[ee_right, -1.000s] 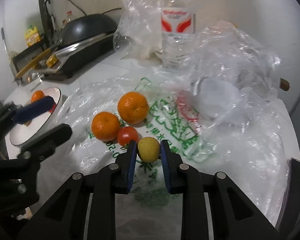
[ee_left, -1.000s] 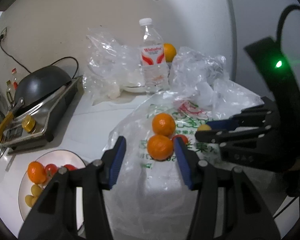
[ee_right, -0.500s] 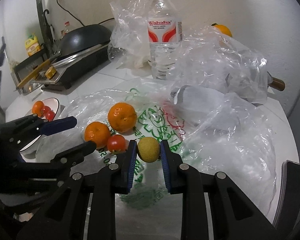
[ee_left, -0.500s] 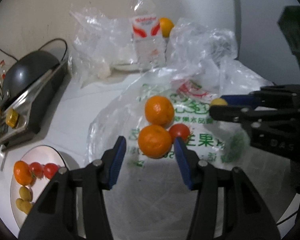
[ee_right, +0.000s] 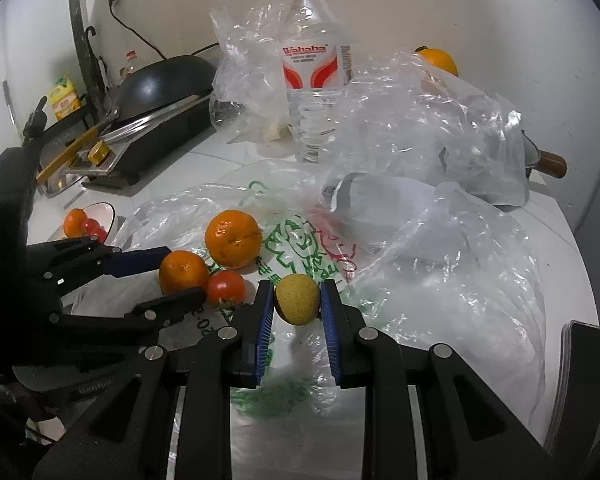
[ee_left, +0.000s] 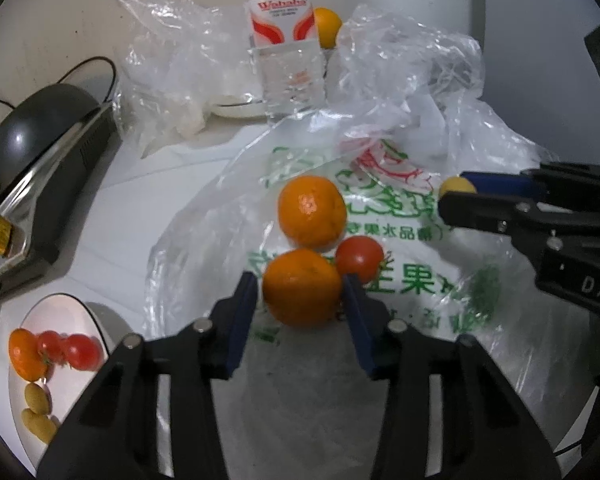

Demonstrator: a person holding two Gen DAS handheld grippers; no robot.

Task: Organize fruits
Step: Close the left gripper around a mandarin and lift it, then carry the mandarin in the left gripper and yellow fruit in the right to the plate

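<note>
Your left hand-held gripper (ee_left: 300, 292) is closing around the nearer round orange tangerine (ee_left: 301, 288), pads not yet clearly gripping; the small red tomato (ee_left: 359, 259) touching it may roll away. Your right hand-held gripper (ee_right: 296, 300) clamps a small yellow-green fruit (ee_right: 296, 298).

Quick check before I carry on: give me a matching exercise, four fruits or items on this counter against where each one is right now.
Things:
1. small yellow fruit
2. nearer orange
3. loose tomato
4. water bottle

Places:
A. upright by the back wall
B. between the closing left claw pads
C. clamped in the right claw
D. on the printed bag, touching the nearer orange

Pairs: 1-C, 2-B, 3-D, 4-A
</note>
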